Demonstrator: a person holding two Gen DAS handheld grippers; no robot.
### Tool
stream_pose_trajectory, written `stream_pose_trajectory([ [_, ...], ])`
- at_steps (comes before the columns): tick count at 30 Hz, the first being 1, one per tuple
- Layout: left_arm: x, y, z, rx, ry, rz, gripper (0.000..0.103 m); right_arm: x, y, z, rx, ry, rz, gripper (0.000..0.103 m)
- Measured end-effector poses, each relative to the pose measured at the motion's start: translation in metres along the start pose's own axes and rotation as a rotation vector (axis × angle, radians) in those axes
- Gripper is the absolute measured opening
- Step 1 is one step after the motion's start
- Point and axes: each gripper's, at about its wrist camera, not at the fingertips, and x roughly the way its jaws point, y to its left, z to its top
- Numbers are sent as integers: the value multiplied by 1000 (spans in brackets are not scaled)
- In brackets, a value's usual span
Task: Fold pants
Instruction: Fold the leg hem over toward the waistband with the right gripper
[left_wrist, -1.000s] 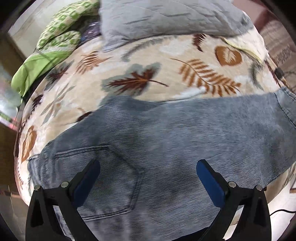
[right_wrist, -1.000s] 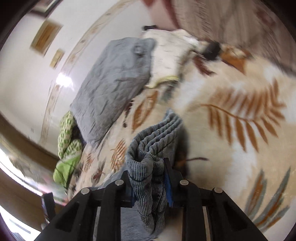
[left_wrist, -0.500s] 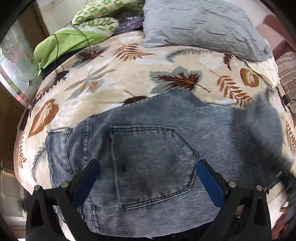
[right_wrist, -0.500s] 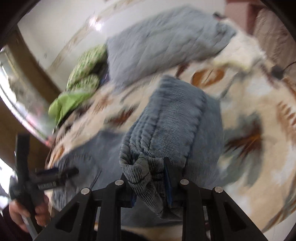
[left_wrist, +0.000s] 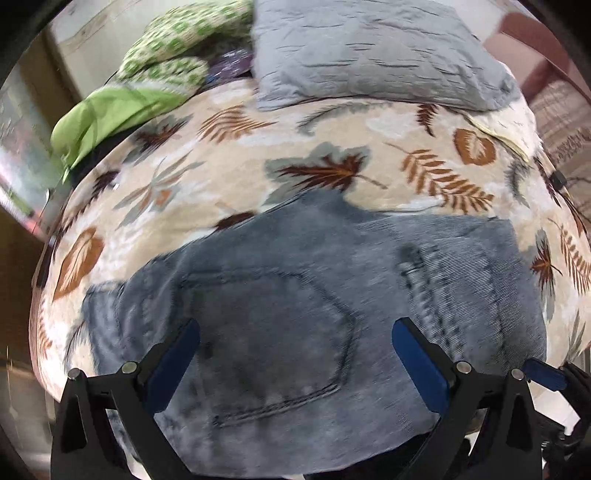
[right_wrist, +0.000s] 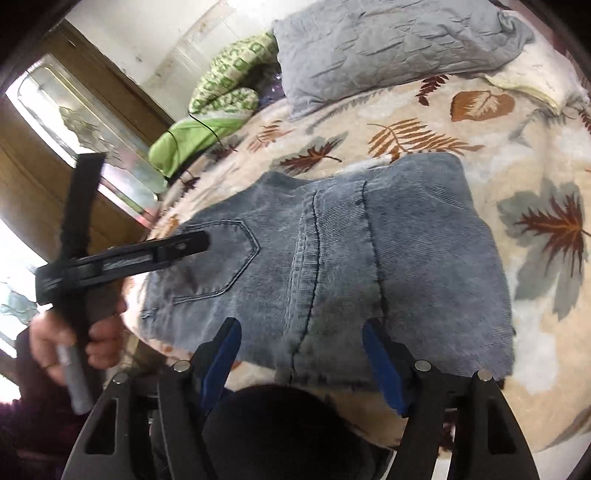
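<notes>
The grey-blue denim pants (left_wrist: 295, 314) lie folded on the leaf-patterned bedspread (left_wrist: 240, 158), back pocket up, the leg end laid over the seat. My left gripper (left_wrist: 295, 354) is open and empty, hovering just above the back pocket. In the right wrist view the pants (right_wrist: 332, 258) show as a compact folded block. My right gripper (right_wrist: 301, 352) is open and empty at the near edge of the fold, not holding the cloth. The left gripper (right_wrist: 199, 242) also shows there from the side, held by a hand over the pocket.
A grey quilted pillow (left_wrist: 369, 55) lies at the head of the bed. Green patterned bedding (left_wrist: 159, 70) is piled at the far left corner. A wooden door and window (right_wrist: 55, 129) stand beyond the bed's left side.
My right gripper carried the pant leg end over the seat, laid it down and opened, letting go. My left gripper stayed open over the pocket.
</notes>
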Motion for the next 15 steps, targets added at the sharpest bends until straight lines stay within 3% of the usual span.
stream_pose_trajectory([
  [7, 17, -57, 41, 83, -34, -37, 101, -34, -45, -3, 129, -156, -57, 71],
  [9, 24, -71, 51, 107, -38, -32, 88, -35, -51, 1, 143, -187, -68, 69],
  [11, 37, -82, 54, 126, -4, -38, 82, -32, -52, 4, 141, -189, -82, 68],
  [15, 67, -99, 44, 170, 69, -60, 58, 9, -48, -1, 73, -69, -191, 68],
])
